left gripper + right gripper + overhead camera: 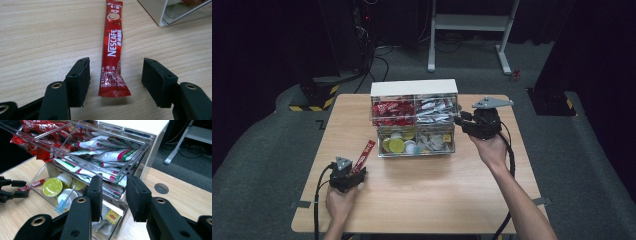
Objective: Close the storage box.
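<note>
Presently, my left gripper (116, 75) stands with its jaws spread wide on either side of the red coffee stick (112, 50), which lies flat on the wooden table (437, 200). The lower end of the stick sits between the jaws; neither pad touches it. In the high view the same stick (364, 155) lies just ahead of that gripper (346, 172), near the front left corner of the clear drawer organiser (414, 120) and apart from it.

My right gripper (113, 192) is at the organiser's right side, jaws narrowly parted with nothing between them. They sit at the front corner of the upper right drawer (120, 173), which stands pulled out and holds white sachets (112, 155). Whether a pad touches the drawer lip I cannot tell. The upper left compartment holds red sticks (392, 111) of the same kind as the one on the table. The lower drawers carry round capsules (52, 187) and a yellow tea bag tag (112, 216).

Assessment: the stick is out of the organiser and not yet gripped. The grasp remains to be made by closing the left jaws on its lower end. I judge the work to be at an early stage, with the carrying and placing of the stick outstanding.
</note>
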Tool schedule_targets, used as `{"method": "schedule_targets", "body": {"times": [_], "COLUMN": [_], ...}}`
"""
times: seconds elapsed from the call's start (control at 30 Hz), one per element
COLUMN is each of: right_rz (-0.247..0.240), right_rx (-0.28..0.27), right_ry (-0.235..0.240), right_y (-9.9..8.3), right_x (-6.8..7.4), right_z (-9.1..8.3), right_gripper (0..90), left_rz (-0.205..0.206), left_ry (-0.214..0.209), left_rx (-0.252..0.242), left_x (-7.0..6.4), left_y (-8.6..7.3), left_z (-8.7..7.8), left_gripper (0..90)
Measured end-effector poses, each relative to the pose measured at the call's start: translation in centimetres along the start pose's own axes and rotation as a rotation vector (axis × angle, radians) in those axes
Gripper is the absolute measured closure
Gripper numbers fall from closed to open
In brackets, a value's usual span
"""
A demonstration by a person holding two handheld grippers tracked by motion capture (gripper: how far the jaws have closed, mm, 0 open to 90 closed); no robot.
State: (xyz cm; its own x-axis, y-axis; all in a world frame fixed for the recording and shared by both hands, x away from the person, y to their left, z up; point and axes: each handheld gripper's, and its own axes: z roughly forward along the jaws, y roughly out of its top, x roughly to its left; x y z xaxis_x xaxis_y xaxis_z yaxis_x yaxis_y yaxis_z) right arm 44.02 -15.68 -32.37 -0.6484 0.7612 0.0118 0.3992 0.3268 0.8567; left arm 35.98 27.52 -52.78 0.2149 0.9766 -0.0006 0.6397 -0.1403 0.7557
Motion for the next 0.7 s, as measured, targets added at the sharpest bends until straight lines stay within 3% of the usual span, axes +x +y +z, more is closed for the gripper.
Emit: {"method": "schedule_targets", "body": {"times": [0.7], "right_rz": [0.004], "right_rx": [0.013], "right_ry": [-0.001], "right_y": [-0.56], "right_x": [-0.22], "right_z": [0.14], "right_gripper": [66.0], "left_rz": [-0.002], "left_ry": [0.002], "left_rx": [-0.003], "left_x": [-0.04], "left_y": [-0.02], "left_z": [0.00], "left_gripper": [39.7]}}
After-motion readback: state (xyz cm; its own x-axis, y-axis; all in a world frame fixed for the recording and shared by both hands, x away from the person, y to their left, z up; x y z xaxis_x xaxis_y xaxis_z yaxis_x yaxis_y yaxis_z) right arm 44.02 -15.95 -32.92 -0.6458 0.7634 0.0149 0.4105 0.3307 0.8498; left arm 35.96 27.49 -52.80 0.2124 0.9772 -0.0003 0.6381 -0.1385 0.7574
